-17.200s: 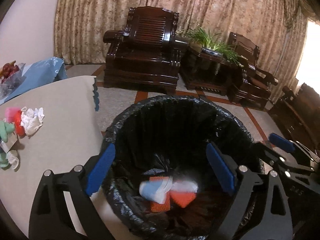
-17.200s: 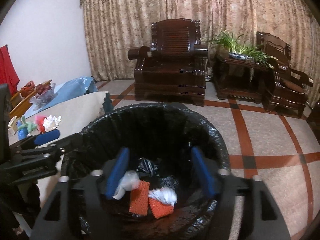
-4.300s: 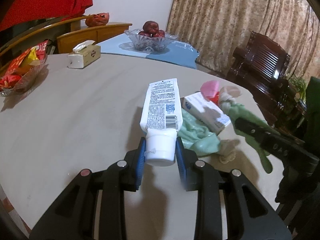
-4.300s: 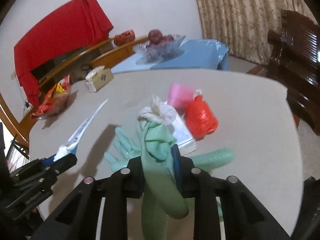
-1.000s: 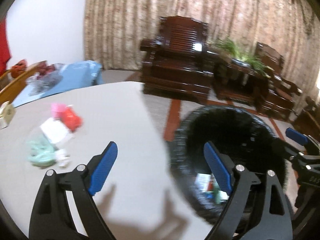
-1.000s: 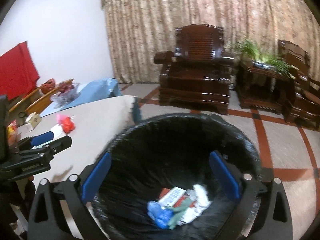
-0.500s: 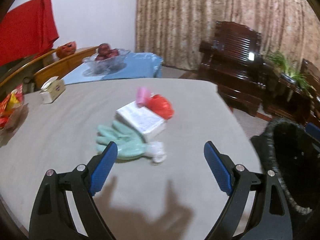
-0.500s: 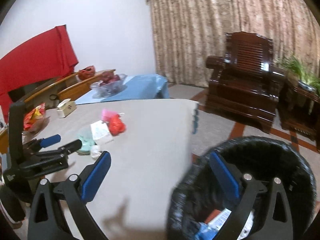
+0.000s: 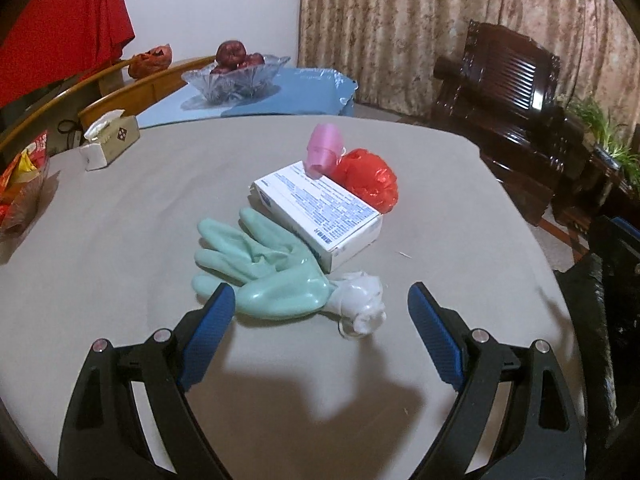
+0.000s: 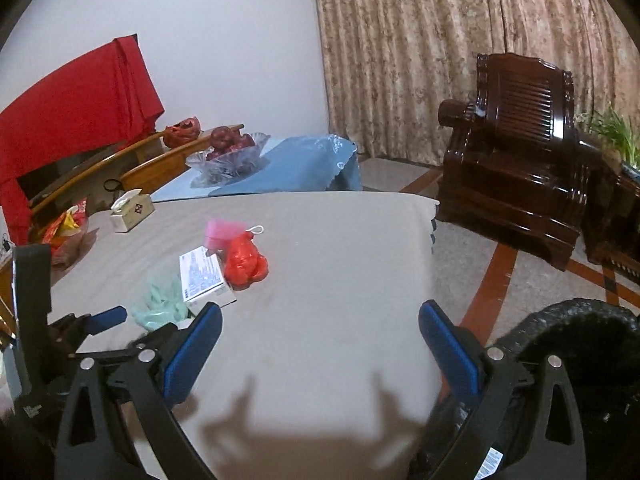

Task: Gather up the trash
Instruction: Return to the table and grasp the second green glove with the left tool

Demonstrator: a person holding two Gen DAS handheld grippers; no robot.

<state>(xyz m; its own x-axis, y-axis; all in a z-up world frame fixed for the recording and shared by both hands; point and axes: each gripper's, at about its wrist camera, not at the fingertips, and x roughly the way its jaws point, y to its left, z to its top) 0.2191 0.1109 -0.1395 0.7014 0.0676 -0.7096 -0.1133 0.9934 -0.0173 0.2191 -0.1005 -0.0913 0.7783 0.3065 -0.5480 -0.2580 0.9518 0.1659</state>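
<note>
Holding left tool [image 9: 316, 314] wide open, empty, low over desk [image 9: 120, 216]; we see mint glove [image 9: 260, 268] just ahead, its white crumpled cuff [image 9: 360, 300] between blue pads. White box [image 9: 320, 210] touches glove's far side; pink cup [image 9: 324, 150] and red bag [image 9: 370, 178] sit against box's far edge. Tissue box [image 9: 108, 142] well apart at far left. Right tool [image 10: 320, 348] spread wide, empty, over bare desk edge. Black-lined trash bin [image 10: 580, 360] at lower right, beside desk.
</note>
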